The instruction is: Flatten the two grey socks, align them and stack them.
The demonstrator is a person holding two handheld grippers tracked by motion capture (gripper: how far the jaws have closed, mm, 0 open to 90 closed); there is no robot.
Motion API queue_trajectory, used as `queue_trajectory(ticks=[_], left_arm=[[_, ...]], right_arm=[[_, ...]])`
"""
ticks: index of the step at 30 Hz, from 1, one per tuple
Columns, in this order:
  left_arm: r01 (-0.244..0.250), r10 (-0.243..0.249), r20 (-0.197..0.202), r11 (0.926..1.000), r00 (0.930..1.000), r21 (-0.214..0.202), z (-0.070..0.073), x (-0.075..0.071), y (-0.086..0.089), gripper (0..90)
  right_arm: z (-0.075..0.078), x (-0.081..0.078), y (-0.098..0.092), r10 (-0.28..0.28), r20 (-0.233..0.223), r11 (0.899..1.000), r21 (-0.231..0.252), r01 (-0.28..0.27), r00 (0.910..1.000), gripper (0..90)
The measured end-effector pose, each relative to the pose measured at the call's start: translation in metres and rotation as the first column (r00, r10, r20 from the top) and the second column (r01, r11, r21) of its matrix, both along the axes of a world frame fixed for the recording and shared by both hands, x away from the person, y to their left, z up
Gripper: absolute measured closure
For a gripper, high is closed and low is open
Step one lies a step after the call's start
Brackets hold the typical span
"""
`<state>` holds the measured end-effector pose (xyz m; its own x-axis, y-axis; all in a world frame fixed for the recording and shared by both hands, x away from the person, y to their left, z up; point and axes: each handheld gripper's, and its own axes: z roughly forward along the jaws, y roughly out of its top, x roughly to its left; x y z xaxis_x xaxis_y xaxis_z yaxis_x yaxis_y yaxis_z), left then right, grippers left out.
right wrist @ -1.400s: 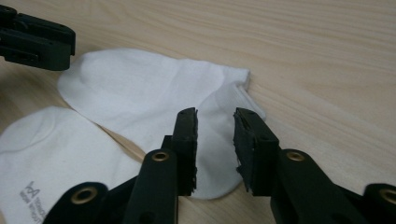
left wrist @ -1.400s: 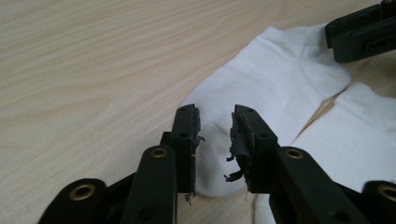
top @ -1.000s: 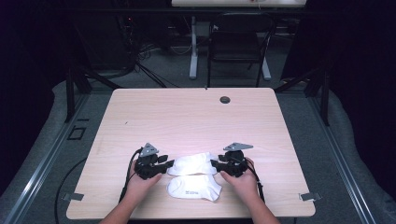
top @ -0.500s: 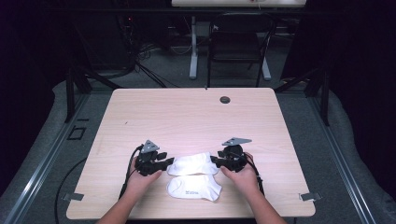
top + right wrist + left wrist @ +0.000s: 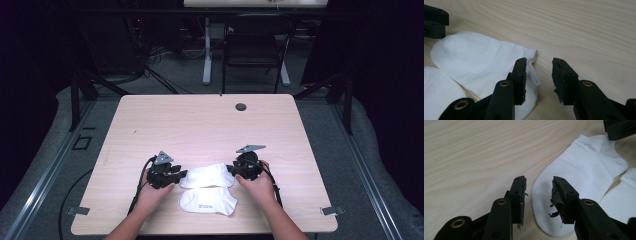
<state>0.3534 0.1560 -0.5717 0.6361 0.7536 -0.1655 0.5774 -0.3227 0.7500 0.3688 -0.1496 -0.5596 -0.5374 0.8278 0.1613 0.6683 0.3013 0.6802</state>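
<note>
A short white cotton ankle sock (image 5: 207,175) lies flat near the front edge of the pale wood-grain table (image 5: 200,125), stretched sideways between the two grippers. A second white ankle sock with a small grey mark on it (image 5: 208,201) lies just in front of it, closer to the person, the two socks touching or nearly touching along their long edges.

The left gripper (image 5: 176,176), black with a grey three-cornered plate on top, sits at the left end of the farther sock. In the left gripper view the rounded end of that sock (image 5: 564,190) reaches in between the black fingers (image 5: 518,195); the right-hand one, with frayed padding, stands over the cloth and the other stands over bare table just beside the sock's edge. The fingers are apart with a clear gap and have just been closing a little; the pads do not press on the cloth.

The right gripper (image 5: 234,172), also black with a grey plate, is at the sock's right end. In the right gripper view the sock's cuff end (image 5: 486,65) lies under and beside one finger (image 5: 520,75), while the other finger is over bare wood. These fingers are apart too and have just been closing, with only the sock's edge near the gap and nothing pinched.

The person's hands (image 5: 260,187) wrap both grippers from the near edge. A small dark round grommet (image 5: 241,107) sits far back on the table, and a black chair (image 5: 255,47) stands beyond it.
</note>
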Motion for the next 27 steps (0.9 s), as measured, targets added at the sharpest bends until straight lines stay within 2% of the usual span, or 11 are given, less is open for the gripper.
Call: queue_trajectory(ticks=[5, 14, 24, 27], left_arm=[[0.008, -0.008, 0.005, 1.0000, 1.0000, 0.002, 0.000, -0.001, -0.003, 62.8], [0.029, -0.028, -0.010, 0.9994, 0.9995, 0.019, -0.007, -0.002, -0.008, 62.8], [0.039, -0.039, -0.002, 0.9983, 0.9992, 0.042, -0.010, -0.004, -0.011, 69.6], [0.047, -0.047, 0.009, 0.9976, 0.9988, 0.051, -0.011, -0.005, -0.012, 75.5]], right_arm=[[-0.002, 0.000, 0.001, 0.007, -0.009, 1.000, -0.014, -0.007, 0.9999, 63.8], [-0.010, -0.001, -0.001, 0.004, -0.035, 1.000, 0.002, -0.004, 0.9994, 63.1], [-0.014, -0.002, -0.001, 0.008, -0.042, 1.000, -0.008, -0.008, 0.9991, 71.4], [-0.013, -0.003, 0.000, 0.013, -0.041, 1.000, -0.012, -0.013, 0.9991, 75.1]])
